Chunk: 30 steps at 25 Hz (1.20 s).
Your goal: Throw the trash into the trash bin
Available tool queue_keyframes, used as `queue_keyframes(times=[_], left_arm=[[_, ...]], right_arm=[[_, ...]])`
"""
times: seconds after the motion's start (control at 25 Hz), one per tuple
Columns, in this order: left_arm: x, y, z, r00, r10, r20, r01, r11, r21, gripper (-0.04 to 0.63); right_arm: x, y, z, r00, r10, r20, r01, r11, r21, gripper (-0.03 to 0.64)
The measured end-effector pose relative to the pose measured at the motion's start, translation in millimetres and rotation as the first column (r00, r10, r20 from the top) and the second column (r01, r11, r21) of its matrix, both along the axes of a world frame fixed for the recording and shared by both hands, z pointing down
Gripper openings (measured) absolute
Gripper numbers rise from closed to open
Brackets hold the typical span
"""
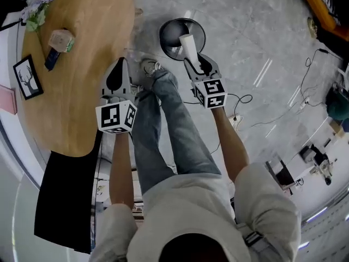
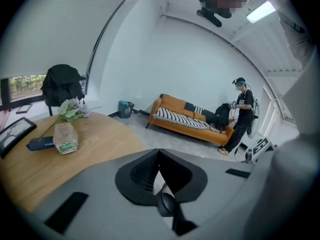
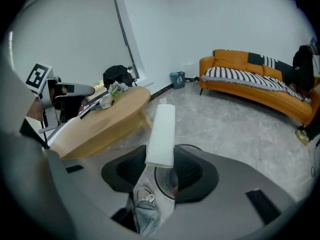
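My right gripper (image 1: 194,60) (image 3: 161,159) is shut on a long white carton (image 1: 188,46) (image 3: 162,131) that sticks out past its fingertips. The carton hangs right above the round dark trash bin (image 1: 170,33) on the grey floor; a part of the bin's rim (image 3: 167,176) shows between the jaws in the right gripper view. My left gripper (image 1: 116,79) (image 2: 159,151) hovers at the edge of the round wooden table (image 1: 87,91), left of the bin. Its jaws meet at the tip with nothing between them.
On the table lie a small pack (image 1: 61,40) (image 2: 65,138), a dark flat thing (image 1: 52,58), a picture frame (image 1: 27,76) and flowers (image 1: 38,7). My legs and shoe (image 1: 151,67) are beside the bin. Cables (image 1: 245,100) trail across the floor. An orange sofa (image 3: 255,84) and a standing person (image 2: 242,115) are farther off.
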State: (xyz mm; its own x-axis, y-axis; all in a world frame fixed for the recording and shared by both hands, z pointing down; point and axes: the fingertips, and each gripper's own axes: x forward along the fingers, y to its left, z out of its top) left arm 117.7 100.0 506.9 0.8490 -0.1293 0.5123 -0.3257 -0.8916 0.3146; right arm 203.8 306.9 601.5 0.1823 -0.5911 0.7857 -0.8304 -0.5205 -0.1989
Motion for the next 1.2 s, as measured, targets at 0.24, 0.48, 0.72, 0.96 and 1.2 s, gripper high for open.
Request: queue_keyframes(times=[0.24, 0.48, 0.72, 0.96, 1.2], left_arm=[[20, 19, 13, 0.995, 0.1, 0.018, -0.099, 0.995, -0.006, 0.018], [25, 24, 22, 0.991, 0.132, 0.031, -0.131, 0.991, -0.014, 0.018], [25, 24, 25, 0.993, 0.113, 0.038, -0.112, 0.994, -0.018, 0.018], [18, 11, 6, 0.999, 0.04, 0.036, -0.04, 0.999, 0.0, 0.018], [-14, -26, -1, 0.998, -0.061, 0.034, 0.06, 0.998, 0.013, 0.018]], right_arm=[[12, 30, 27, 0.993, 0.117, 0.013, -0.117, 0.992, -0.042, 0.19], [20, 39, 62, 0.989, 0.146, 0.03, -0.142, 0.983, -0.116, 0.29], [35, 37, 58, 0.99, 0.14, 0.009, -0.138, 0.985, -0.106, 0.272], [48, 16, 23, 0.993, 0.092, -0.067, -0.097, 0.993, -0.072, 0.033], [41, -34, 5, 0.996, 0.0, -0.088, -0.001, 1.0, -0.015, 0.029]])
